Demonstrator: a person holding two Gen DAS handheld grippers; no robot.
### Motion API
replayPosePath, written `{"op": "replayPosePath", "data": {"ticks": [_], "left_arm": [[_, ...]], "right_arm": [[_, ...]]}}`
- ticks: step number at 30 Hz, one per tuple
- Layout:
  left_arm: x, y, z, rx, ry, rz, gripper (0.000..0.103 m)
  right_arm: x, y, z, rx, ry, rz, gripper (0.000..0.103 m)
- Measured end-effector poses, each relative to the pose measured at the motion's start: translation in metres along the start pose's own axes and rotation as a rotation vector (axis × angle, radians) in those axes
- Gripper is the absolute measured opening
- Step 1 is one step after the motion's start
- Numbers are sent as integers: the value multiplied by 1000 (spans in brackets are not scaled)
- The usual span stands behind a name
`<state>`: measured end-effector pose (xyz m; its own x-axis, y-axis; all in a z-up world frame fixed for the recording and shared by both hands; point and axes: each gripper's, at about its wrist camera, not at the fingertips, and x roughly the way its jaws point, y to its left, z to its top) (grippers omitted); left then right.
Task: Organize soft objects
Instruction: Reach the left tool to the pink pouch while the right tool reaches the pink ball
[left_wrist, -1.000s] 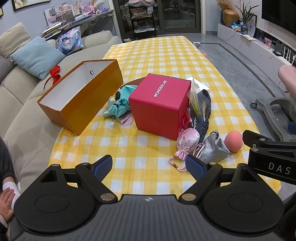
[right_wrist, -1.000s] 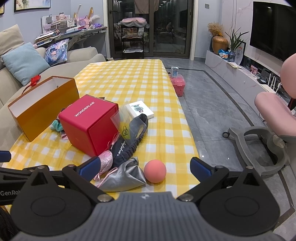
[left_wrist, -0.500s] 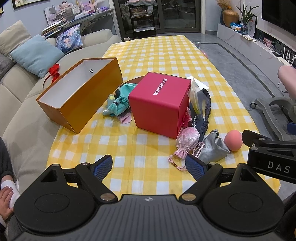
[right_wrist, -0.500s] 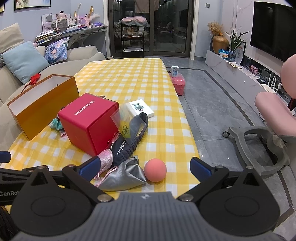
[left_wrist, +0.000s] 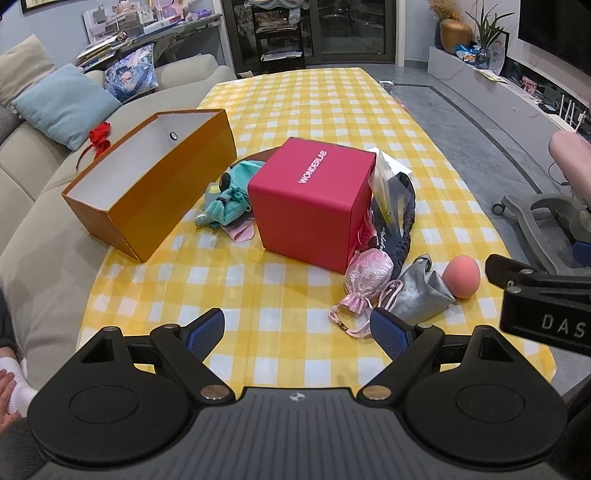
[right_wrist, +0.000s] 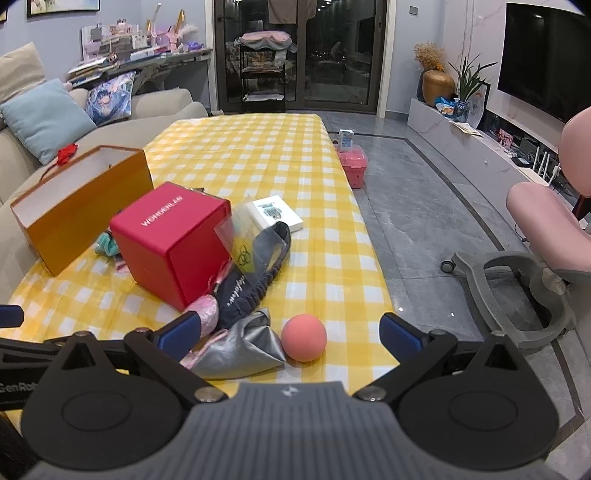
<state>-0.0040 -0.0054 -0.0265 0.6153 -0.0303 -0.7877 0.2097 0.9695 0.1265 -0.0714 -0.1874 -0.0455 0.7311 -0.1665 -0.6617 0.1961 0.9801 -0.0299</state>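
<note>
Both the left tool (left_wrist: 297, 326) and right tool (right_wrist: 288, 328) hover spread wide and empty over the worktop's (left_wrist: 303, 99) near edge, facing the silver pouch (right_wrist: 243, 349) and pink ball (right_wrist: 303, 337), presumably ready to gather them into the orange box (left_wrist: 147, 181).

Both grippers, left gripper (left_wrist: 297, 334) and right gripper (right_wrist: 290, 332), are black with blue ribbed pads (left_wrist: 205, 332) and silver screws (left_wrist: 215, 392) below them.

Even indoor light leaves both fisheye views bright and sharp, with soft shadows beneath the red box (left_wrist: 312, 199) on the tabletop (left_wrist: 332, 107), straight lines bowing outward toward each frame's edges.
</note>
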Motion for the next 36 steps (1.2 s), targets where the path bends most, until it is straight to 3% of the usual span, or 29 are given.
{"op": "replayPosePath", "data": {"ticks": [10, 14, 20, 24, 34, 36], "left_arm": [[27, 8, -7, -14, 50, -73, 103], [43, 9, -6, -2, 49, -122, 103], [78, 5, 2, 0, 70, -161, 103], [96, 1, 5, 3, 76, -201, 103], [131, -6, 6, -14, 94, -285, 99], [137, -8, 6, -16, 105, -284, 99]], "right_arm": [[29, -19, -2, 34, 95, 39, 99], [44, -20, -6, 19, 132, 76, 82], [68, -16, -6, -57, 174, 47, 80], [86, -21, -6, -32, 223, 58, 69], [122, -17, -3, -13, 278, 47, 70], [128, -17, -2, 0, 286, 33, 77]]}}
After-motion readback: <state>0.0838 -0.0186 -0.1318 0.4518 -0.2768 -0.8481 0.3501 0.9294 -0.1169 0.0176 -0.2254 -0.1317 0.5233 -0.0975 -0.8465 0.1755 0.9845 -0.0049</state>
